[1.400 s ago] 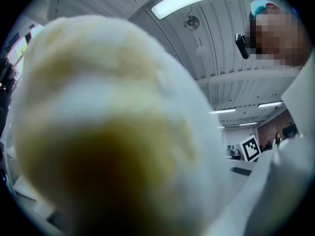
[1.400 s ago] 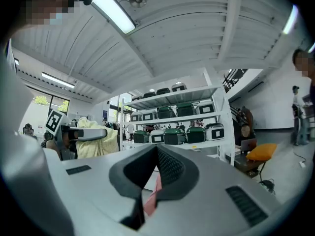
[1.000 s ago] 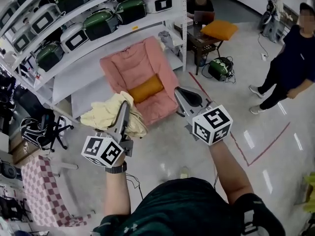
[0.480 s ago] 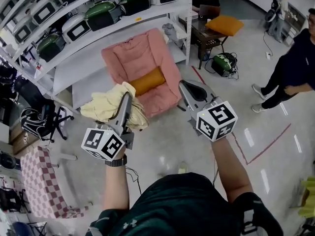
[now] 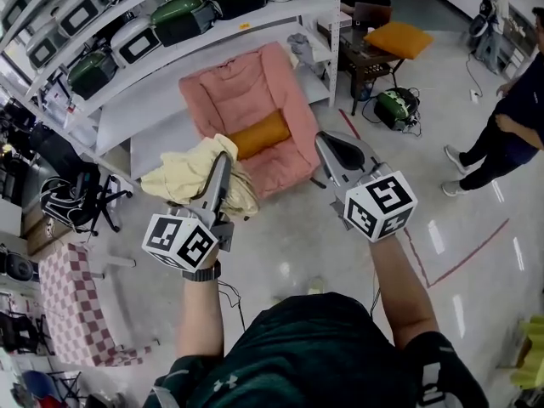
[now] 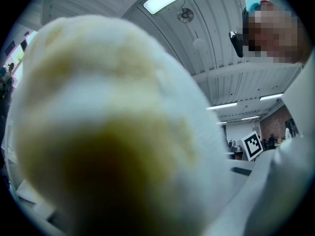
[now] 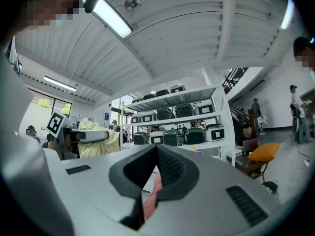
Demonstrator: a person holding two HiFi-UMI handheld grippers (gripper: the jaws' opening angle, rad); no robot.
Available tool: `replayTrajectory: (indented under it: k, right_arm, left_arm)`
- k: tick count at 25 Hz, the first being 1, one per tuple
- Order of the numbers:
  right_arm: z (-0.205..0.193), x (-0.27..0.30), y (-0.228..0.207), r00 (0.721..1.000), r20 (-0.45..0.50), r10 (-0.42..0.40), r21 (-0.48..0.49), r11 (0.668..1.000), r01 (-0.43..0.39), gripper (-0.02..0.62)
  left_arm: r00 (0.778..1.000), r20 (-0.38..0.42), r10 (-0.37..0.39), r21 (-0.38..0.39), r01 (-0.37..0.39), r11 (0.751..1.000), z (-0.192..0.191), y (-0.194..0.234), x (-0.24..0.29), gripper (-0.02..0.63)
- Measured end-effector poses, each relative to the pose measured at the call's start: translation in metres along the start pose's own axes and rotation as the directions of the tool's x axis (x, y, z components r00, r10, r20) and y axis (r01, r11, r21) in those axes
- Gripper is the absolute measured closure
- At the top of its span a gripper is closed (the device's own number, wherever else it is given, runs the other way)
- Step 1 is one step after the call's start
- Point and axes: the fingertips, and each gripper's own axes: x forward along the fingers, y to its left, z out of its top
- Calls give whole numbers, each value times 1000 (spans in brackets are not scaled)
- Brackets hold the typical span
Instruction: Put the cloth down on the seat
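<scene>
A pale yellow cloth (image 5: 189,177) hangs bunched from my left gripper (image 5: 223,160), which is shut on it in the air, in front of and left of the seat. The cloth (image 6: 113,132) fills the left gripper view as a blur and hides the jaws. The seat is a pink padded floor chair (image 5: 242,96) with an orange cushion (image 5: 259,134) on it, standing against the shelving. My right gripper (image 5: 333,147) hovers at the seat's right front corner, shut and holding nothing. In the right gripper view (image 7: 157,151) the jaws meet, with the pink seat (image 7: 153,193) seen below them.
A white shelf rack (image 5: 170,58) with several green and white cases stands behind the seat. A small table (image 5: 365,53) with an orange cushion (image 5: 399,39) is at the back right. A person (image 5: 510,117) stands at right. A checkered chair (image 5: 64,300) is at lower left.
The cloth stays held in my left gripper. Both grippers keep nearly the same pose while the seat has drifted slightly up in the head view.
</scene>
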Motion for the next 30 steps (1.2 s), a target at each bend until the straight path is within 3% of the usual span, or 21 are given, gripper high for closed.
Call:
replayTrajectory:
  k: [17, 23, 30]
  right_arm:
    - [-27, 18, -46, 1000, -26, -12, 17, 1000, 13, 592]
    - [-37, 50, -53, 999, -42, -33, 9, 999, 33, 592]
    - [-50, 124, -69, 995, -79, -53, 3, 999, 53, 592]
  left_arm:
    - [999, -45, 2, -19, -3, 1000, -35, 12, 53, 541]
    - [999, -49, -21, -39, 20, 999, -47, 42, 74, 541]
    - [996, -70, -51, -54, 47, 997, -59, 107, 118, 540]
